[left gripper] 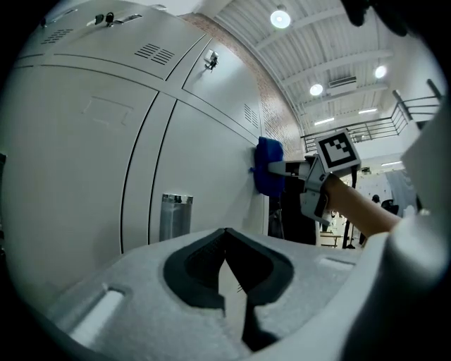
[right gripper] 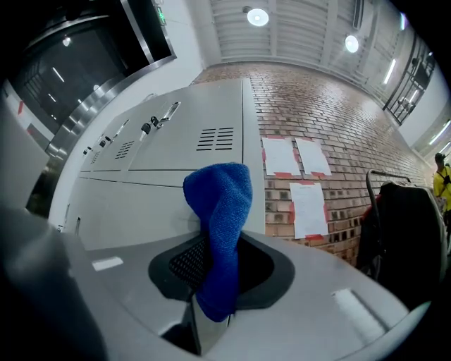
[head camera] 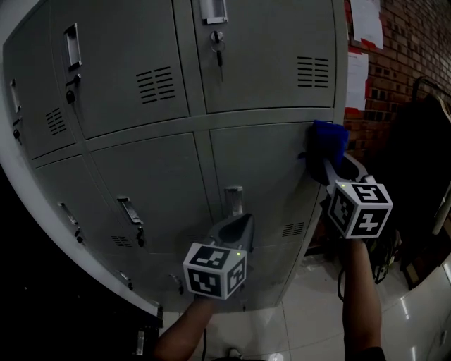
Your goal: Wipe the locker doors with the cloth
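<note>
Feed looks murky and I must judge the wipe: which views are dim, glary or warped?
Head view: dim, lower left nearly black, locker doors bowed by the wide lens. Left gripper view: brighter, ceiling lamps flare, cloth sharp. Right gripper view: cloth crisp, corners vignetted black.

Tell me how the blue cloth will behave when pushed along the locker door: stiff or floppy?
Probably floppy: the blue cloth bunches in soft folds in the right gripper. Likely light, and its fuzzy weave should drag on the locker door, not slip.
</note>
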A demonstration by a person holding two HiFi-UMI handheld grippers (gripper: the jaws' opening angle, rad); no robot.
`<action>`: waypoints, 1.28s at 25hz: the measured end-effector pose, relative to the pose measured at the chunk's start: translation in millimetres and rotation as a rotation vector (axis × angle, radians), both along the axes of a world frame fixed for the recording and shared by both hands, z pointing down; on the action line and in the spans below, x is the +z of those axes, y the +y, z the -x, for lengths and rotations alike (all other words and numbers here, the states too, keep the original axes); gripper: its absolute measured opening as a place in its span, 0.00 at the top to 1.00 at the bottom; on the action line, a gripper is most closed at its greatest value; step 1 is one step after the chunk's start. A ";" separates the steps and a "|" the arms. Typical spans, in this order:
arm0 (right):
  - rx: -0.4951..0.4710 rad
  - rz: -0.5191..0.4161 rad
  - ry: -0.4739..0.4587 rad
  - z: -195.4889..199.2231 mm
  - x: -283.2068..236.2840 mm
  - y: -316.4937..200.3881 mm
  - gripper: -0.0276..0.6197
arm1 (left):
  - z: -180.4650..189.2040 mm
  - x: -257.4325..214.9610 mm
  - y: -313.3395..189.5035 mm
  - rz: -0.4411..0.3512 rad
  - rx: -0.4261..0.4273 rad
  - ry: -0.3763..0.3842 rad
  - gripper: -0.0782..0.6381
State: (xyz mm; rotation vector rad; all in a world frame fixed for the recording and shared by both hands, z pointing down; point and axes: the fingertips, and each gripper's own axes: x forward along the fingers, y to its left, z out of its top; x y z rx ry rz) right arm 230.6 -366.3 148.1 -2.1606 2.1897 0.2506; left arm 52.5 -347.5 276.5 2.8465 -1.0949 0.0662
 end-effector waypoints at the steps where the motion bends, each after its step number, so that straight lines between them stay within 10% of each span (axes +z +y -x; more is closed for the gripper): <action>1: -0.001 -0.002 0.003 1.4 -0.2 0.6 0.83 | 1.4 0.5 0.2 0.001 -0.003 0.000 0.89; 20: -0.381 0.055 -0.033 200.7 94.8 11.0 0.83 | 71.4 28.8 -2.2 0.017 -0.189 0.003 0.89; 32: -0.356 0.101 -0.029 204.9 130.8 -15.6 0.83 | 73.9 36.6 -2.9 0.034 -0.197 0.002 0.89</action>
